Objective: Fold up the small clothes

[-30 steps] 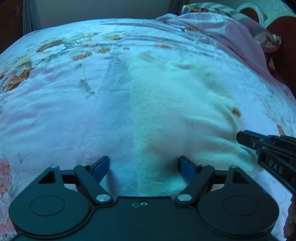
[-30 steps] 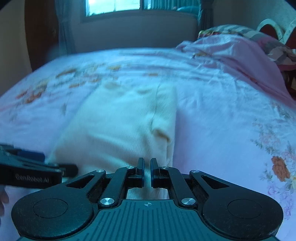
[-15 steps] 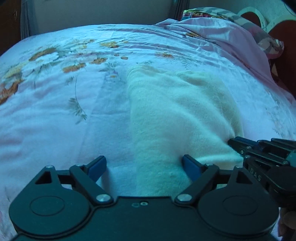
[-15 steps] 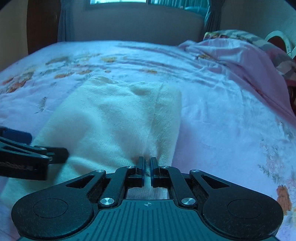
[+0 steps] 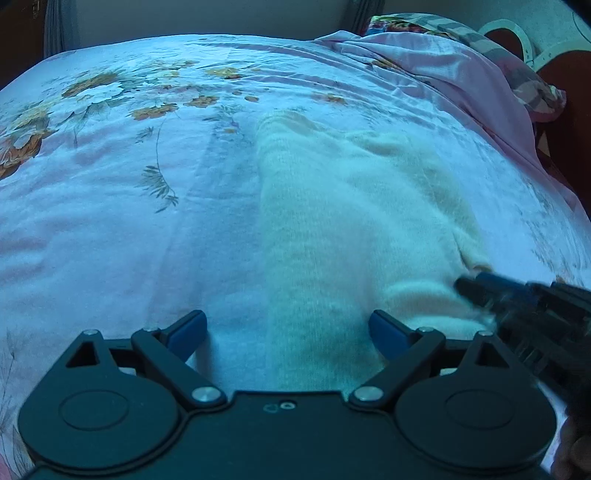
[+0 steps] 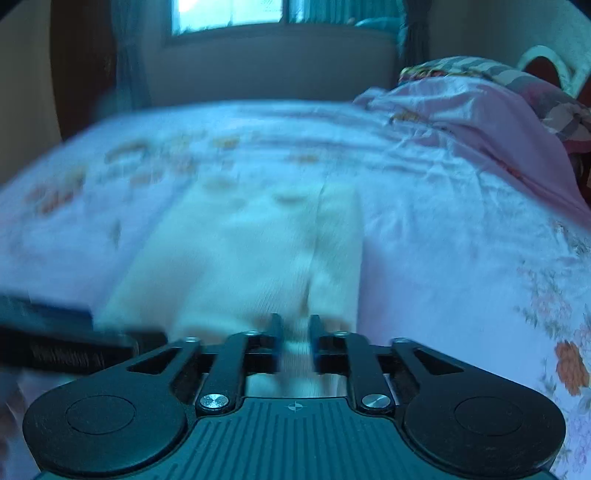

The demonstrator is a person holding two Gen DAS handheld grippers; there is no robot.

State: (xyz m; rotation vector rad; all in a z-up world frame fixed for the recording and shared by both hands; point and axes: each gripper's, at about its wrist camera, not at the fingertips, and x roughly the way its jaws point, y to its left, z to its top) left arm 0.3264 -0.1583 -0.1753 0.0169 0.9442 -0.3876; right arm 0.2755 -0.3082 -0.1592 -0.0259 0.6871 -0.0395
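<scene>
A cream knitted garment (image 5: 351, 229) lies flat on the floral bedsheet (image 5: 110, 221), folded into a long strip running away from me. My left gripper (image 5: 286, 325) hangs over its near left part. Its jaws are wide and still opening, the cloth's left edge lies between them, and the blue pads (image 5: 384, 326) do not press on it. My right gripper (image 6: 295, 326) is at the garment (image 6: 240, 266) near its right edge. Its jaws are opening with a narrow gap, and cloth shows between them unpressed. Each gripper appears in the other's view, the right gripper (image 5: 480, 286) and the left gripper (image 6: 122, 338).
A crumpled pink quilt (image 6: 480, 122) and a patterned pillow (image 5: 461, 33) lie at the back right by the headboard (image 6: 546, 62). A window (image 6: 229, 14) and curtains stand beyond the bed's far edge. The sheet spreads wide to the left.
The right gripper's jaws, shut on the garment's near edge before, have parted. The left gripper's jaws have spread wider. The garment stays flat on the bed.
</scene>
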